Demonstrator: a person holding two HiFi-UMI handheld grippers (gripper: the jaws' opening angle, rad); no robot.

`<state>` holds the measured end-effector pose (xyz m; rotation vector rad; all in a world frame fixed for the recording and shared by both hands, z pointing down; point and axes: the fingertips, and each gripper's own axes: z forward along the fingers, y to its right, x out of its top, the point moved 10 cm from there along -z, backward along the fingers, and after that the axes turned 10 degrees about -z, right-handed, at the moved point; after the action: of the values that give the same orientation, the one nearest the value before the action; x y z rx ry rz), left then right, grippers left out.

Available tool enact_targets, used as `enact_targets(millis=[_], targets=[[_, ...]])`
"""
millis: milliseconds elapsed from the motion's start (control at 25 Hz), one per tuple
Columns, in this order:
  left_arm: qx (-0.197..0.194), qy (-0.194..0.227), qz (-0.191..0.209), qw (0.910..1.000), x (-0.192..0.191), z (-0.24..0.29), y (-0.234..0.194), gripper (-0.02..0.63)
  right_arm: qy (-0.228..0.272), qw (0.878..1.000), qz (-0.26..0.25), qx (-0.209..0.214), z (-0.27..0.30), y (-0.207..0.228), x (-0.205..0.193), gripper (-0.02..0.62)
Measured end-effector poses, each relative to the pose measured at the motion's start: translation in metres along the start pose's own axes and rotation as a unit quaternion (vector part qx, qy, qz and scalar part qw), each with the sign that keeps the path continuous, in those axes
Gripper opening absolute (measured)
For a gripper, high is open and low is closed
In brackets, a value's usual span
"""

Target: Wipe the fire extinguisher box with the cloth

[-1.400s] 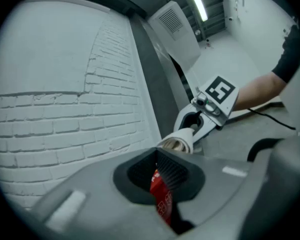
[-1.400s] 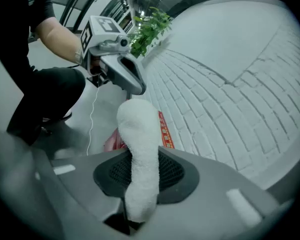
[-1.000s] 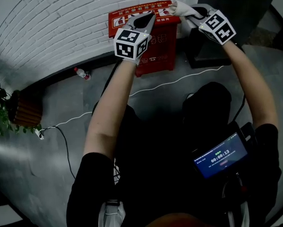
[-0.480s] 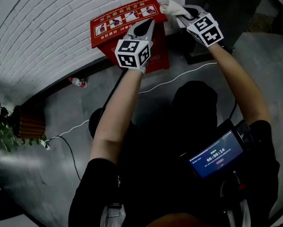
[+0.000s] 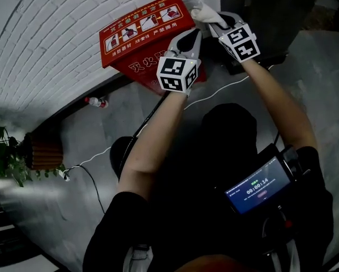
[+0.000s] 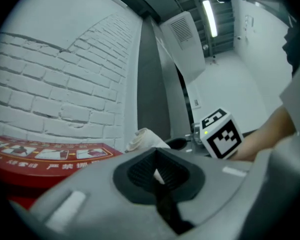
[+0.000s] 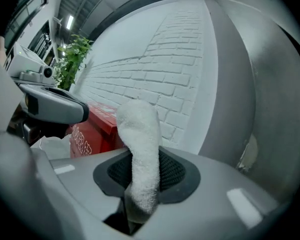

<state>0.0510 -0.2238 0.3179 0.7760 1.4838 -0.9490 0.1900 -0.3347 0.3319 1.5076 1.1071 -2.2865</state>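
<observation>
L gripper (image 5: pixel 193 38) shifted nearer R gripper (image 5: pixel 213 22), L jaws closed empty, R clamps cloth (image 5: pixel 203 11) by box (image 5: pixel 141 26)

You are standing on a grey floor (image 5: pixel 322 101) that is running up to a white brick wall (image 5: pixel 50 33) at 12 o'clock. The red fire extinguisher box (image 5: pixel 141 30) is standing on it against that wall at 12 o'clock. Just right of the box, at 1 o'clock, a dark base (image 5: pixel 265 58) is sitting. A small bottle (image 5: pixel 94 102) is lying at the foot of the wall at 10 o'clock. At 9 o'clock a slatted planter (image 5: pixel 42 152) is resting by the wall. A white cable (image 5: pixel 226 88) is trailing across the floor below the box, and a second one is ending in a plug (image 5: pixel 63 175) beside the planter.
</observation>
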Motion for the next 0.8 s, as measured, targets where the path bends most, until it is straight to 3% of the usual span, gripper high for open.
enact_targets(millis=[320,520,680,800], targets=[[0.003,-0.01,-0.016,0.9998,-0.036,0.018,-0.003,0.003,0.0,1.0,0.008,0.019,0.033,-0.008,-0.029,0.101],[-0.009,0.016,-0.039,0.9991,-0.049,0.019,-0.005,0.003,0.021,0.999,-0.016,0.036,0.055,-0.009,-0.031,0.101],[-0.002,0.023,-0.029,0.9993,-0.063,0.023,-0.002,0.002,0.043,0.99,-0.112,0.069,0.066,-0.018,-0.029,0.1],[0.016,0.027,-0.035,0.9989,-0.074,0.022,-0.006,0.003,0.056,0.972,-0.207,0.098,0.071,-0.036,-0.029,0.1]])
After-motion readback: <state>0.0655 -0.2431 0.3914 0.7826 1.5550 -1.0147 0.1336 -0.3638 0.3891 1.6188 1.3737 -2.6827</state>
